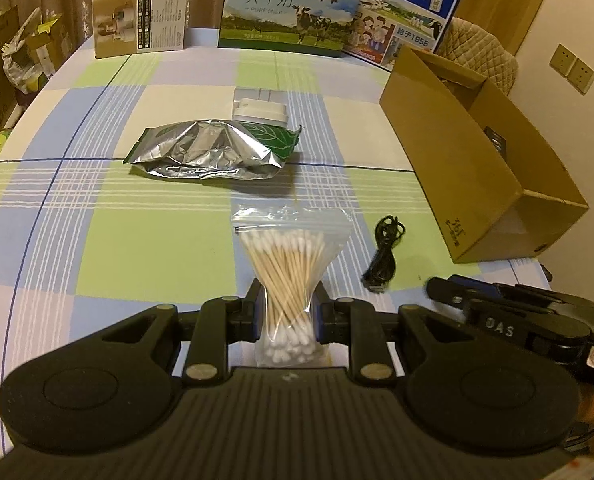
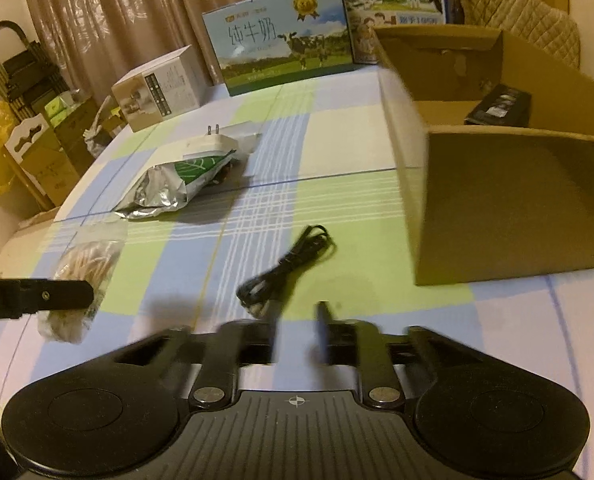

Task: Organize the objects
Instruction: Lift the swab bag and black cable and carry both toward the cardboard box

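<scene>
Your left gripper point(image 1: 285, 322) is clamped across the waist of the bag of cotton swabs point(image 1: 287, 264), and the pinch has drawn the sticks into an hourglass, with the zip-seal end fanning toward twelve o'clock. The grip sits on the middle of the bundle, which looks like a sound hold; keep the pressure as it is, because squeezing harder would likely bend the sticks, while easing off may let the slick plastic slide.

The open cardboard box point(image 1: 457, 148) stands at about two o'clock from that gripper on the checked tablecloth point(image 1: 97, 240), and it seems the natural place for the bag. Lift it clear of the cloth first, then carry it over the near wall of the box rather than dragging it. A dark item point(image 2: 501, 106) already lies inside the box, so lower the bag beside it.

Your right gripper point(image 2: 300, 338) is empty, jaws a narrow gap apart, blurred in its own view. The coiled black cable point(image 2: 287, 268) lies just ahead of it at eleven o'clock. Mind that the two grippers sit close together, so keep the right one out of the left one's path. The foil pouch point(image 1: 209, 150) and white plug adapter point(image 1: 261, 110) lie farther off at twelve.
</scene>
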### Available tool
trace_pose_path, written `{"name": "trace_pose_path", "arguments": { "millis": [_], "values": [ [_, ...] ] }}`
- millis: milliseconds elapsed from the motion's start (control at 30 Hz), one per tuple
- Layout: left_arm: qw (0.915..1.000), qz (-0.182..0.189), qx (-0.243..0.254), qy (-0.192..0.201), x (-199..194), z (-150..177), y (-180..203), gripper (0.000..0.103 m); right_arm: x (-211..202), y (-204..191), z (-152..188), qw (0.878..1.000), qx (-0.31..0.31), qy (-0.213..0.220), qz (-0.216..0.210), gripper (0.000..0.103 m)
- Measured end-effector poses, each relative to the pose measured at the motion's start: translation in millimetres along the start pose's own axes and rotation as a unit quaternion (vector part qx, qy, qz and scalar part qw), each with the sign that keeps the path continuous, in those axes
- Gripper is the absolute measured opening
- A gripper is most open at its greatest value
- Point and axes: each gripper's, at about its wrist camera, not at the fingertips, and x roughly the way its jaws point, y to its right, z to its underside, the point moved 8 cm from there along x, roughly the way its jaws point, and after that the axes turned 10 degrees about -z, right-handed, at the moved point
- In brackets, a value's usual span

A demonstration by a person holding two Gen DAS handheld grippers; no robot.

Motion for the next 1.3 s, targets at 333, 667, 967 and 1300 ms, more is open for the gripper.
{"name": "trace_pose_path", "arguments": {
  "millis": [333, 667, 967, 1300],
  "values": [
    [0.9996, -0.001, -0.023, -0.017, 37, -6, -16, 0.019, 68, 10, -23, 0.999, 0.046, -0.013, 0.000, 0.041],
    [0.9993, -0.002, -0.031, -0.022, 38, 1, -21, 0.019, 70, -8, -14, 0.999, -0.040, -0.023, 0.027, 0.010],
    [0.9998, 0.013, -0.016, 0.006, -1, -6, 5, 0.019, -7, -17, -33, 0.999, -0.030, 0.039, 0.016, 0.010],
    [0.9990, 0.034, 0.008, 0.029, -42, -8, 45, 0.019, -73, -15, -43, 0.996, -0.021, 0.083, 0.018, 0.010]
  ]
}}
